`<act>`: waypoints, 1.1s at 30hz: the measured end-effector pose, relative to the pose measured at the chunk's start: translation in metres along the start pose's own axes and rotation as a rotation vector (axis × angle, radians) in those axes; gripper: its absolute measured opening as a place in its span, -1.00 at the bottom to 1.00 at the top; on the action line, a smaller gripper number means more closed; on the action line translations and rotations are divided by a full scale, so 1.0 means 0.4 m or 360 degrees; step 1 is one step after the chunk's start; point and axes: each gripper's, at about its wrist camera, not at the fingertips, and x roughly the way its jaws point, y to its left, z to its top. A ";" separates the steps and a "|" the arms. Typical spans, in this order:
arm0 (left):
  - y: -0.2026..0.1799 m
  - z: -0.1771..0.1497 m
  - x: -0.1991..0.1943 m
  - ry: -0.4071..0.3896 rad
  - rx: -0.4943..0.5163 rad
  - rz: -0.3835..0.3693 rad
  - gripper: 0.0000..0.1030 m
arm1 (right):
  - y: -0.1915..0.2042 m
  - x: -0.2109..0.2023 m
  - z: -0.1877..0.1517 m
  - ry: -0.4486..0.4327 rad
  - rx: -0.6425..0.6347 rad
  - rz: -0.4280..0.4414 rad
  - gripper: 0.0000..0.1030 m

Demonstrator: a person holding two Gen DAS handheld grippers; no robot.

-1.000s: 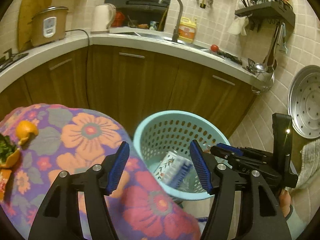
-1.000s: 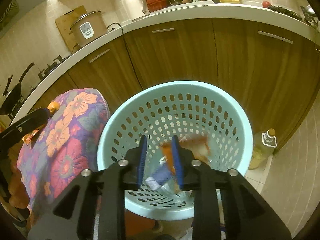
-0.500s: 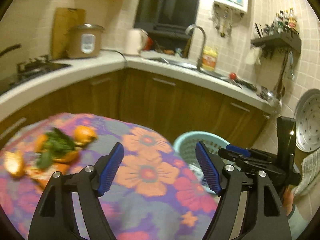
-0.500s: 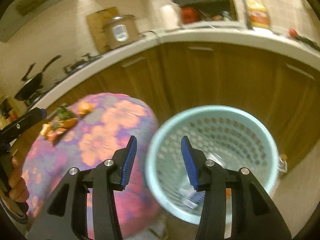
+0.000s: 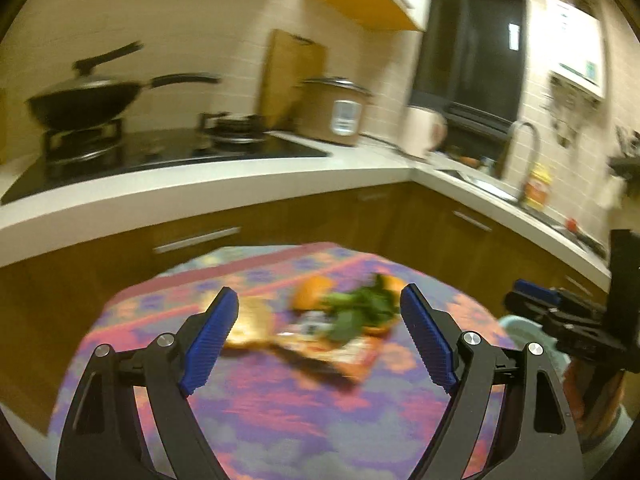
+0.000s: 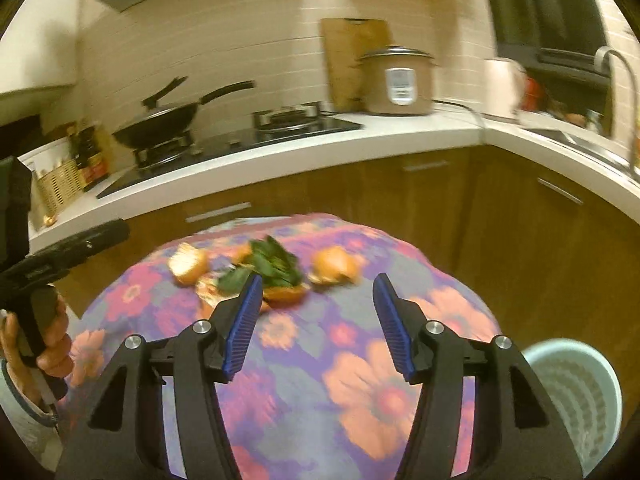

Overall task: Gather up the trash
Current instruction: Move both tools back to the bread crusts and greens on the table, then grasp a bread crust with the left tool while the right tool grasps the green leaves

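Returning for more trash, the left gripper (image 5: 320,336) and right gripper (image 6: 316,320), jaws just opening and empty, faced orange peels and green leaves (image 6: 272,272) at twelve o'clock on the flowered tablecloth (image 6: 360,392), probably needing a descent onto one piece.

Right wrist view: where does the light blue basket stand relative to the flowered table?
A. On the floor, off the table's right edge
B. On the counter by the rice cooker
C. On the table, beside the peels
A: the light blue basket shows lower right, below and beyond the flowered table edge.
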 end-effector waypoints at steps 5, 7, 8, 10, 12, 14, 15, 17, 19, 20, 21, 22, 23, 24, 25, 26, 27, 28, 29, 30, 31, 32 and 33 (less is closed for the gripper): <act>0.107 -0.013 0.062 0.0031 -0.0128 0.0154 0.58 | 0.044 0.109 0.034 0.0004 -0.0058 0.0053 0.10; 0.134 -0.020 0.084 0.0034 -0.0182 0.0196 0.57 | 0.056 0.147 0.040 0.0012 -0.0084 0.0047 0.10; 0.147 -0.024 0.095 0.0046 -0.0206 0.0196 0.57 | 0.061 0.173 0.040 0.0023 -0.0099 0.0047 0.10; 0.166 -0.031 0.118 0.0078 -0.0247 0.0212 0.55 | 0.066 0.213 0.040 0.0042 -0.0117 0.0037 0.10; 0.182 -0.040 0.134 0.0088 -0.0280 0.0227 0.55 | 0.066 0.249 0.042 0.0061 -0.0118 0.0024 0.10; 0.200 -0.050 0.151 0.0105 -0.0322 0.0229 0.55 | 0.062 0.278 0.041 0.0086 -0.0119 0.0012 0.10; 0.206 -0.055 0.161 0.0127 -0.0341 0.0225 0.55 | 0.060 0.289 0.039 0.0096 -0.0122 0.0006 0.10; 0.216 -0.063 0.190 0.0193 -0.0369 0.0213 0.55 | 0.057 0.322 0.033 0.0133 -0.0129 -0.0005 0.10; 0.219 -0.069 0.213 0.0258 -0.0379 0.0240 0.54 | 0.059 0.352 0.028 0.0185 -0.0141 -0.0009 0.10; 0.221 -0.070 0.221 0.0277 -0.0381 0.0238 0.54 | 0.061 0.363 0.030 0.0210 -0.0151 0.0003 0.10; 0.224 -0.069 0.227 0.0289 -0.0393 0.0231 0.54 | 0.063 0.366 0.031 0.0203 -0.0158 0.0004 0.10; 0.227 -0.069 0.233 0.0303 -0.0406 0.0226 0.54 | 0.065 0.370 0.030 0.0209 -0.0167 -0.0003 0.10; 0.228 -0.070 0.242 0.0325 -0.0418 0.0222 0.50 | 0.067 0.380 0.031 0.0232 -0.0177 -0.0004 0.10; 0.229 -0.072 0.252 0.0348 -0.0424 0.0218 0.46 | 0.066 0.393 0.031 0.0270 -0.0176 0.0011 0.10; 0.229 -0.074 0.262 0.0374 -0.0430 0.0215 0.36 | 0.064 0.403 0.031 0.0304 -0.0173 0.0024 0.10; 0.228 -0.076 0.270 0.0397 -0.0433 0.0213 0.23 | 0.063 0.414 0.031 0.0343 -0.0167 0.0032 0.10; 0.228 -0.078 0.276 0.0416 -0.0435 0.0212 0.17 | 0.063 0.419 0.029 0.0364 -0.0159 0.0036 0.10; 0.229 -0.080 0.282 0.0432 -0.0438 0.0213 0.07 | 0.060 0.423 0.027 0.0381 -0.0150 0.0046 0.10; 0.231 -0.083 0.285 0.0445 -0.0443 0.0208 -0.03 | 0.059 0.425 0.025 0.0393 -0.0143 0.0057 0.10; 0.233 -0.084 0.287 0.0450 -0.0448 0.0205 -0.08 | 0.059 0.427 0.023 0.0405 -0.0139 0.0060 0.09; 0.233 -0.086 0.288 0.0455 -0.0450 0.0199 -0.18 | 0.059 0.427 0.023 0.0412 -0.0136 0.0060 0.08; 0.233 -0.087 0.290 0.0460 -0.0450 0.0195 -0.27 | 0.061 0.428 0.022 0.0418 -0.0139 0.0065 -0.04; 0.232 -0.088 0.292 0.0466 -0.0447 0.0194 -0.31 | 0.063 0.430 0.022 0.0425 -0.0143 0.0076 -0.21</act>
